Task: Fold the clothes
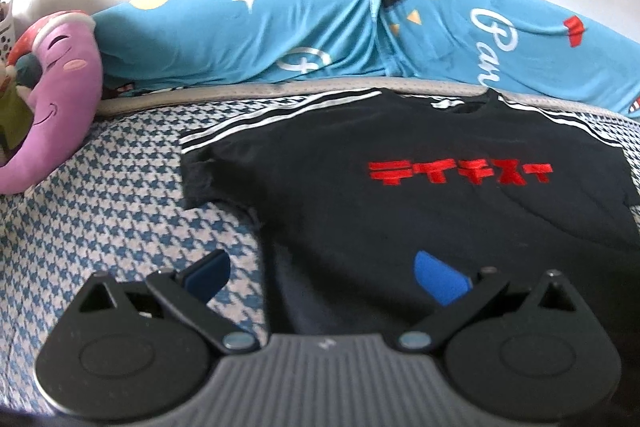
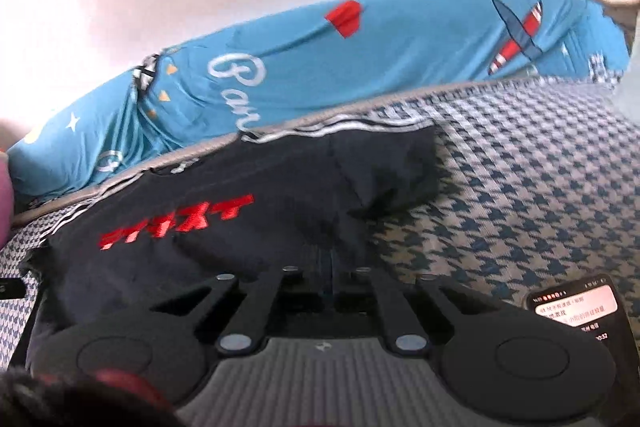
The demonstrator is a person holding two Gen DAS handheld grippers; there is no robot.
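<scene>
A black T-shirt (image 1: pixel 420 211) with red lettering and white shoulder stripes lies front up on the houndstooth bed cover (image 1: pixel 120 195). My left gripper (image 1: pixel 324 279) hovers open over the shirt's lower left edge, blue pads wide apart, nothing between them. In the right wrist view the same T-shirt (image 2: pixel 224 211) shows wrinkled, with its sleeve pulled up into a ridge. My right gripper (image 2: pixel 331 269) is shut on the shirt's fabric near its right side, and the fingertips are mostly buried in the black cloth.
A blue printed quilt (image 1: pixel 320 31) runs along the wall behind the shirt. A purple plush toy (image 1: pixel 60 87) sits at the left. A phone (image 2: pixel 580 311) with a lit screen lies on the bed cover (image 2: pixel 520 187) at the right. Dark cloth hangs at top right.
</scene>
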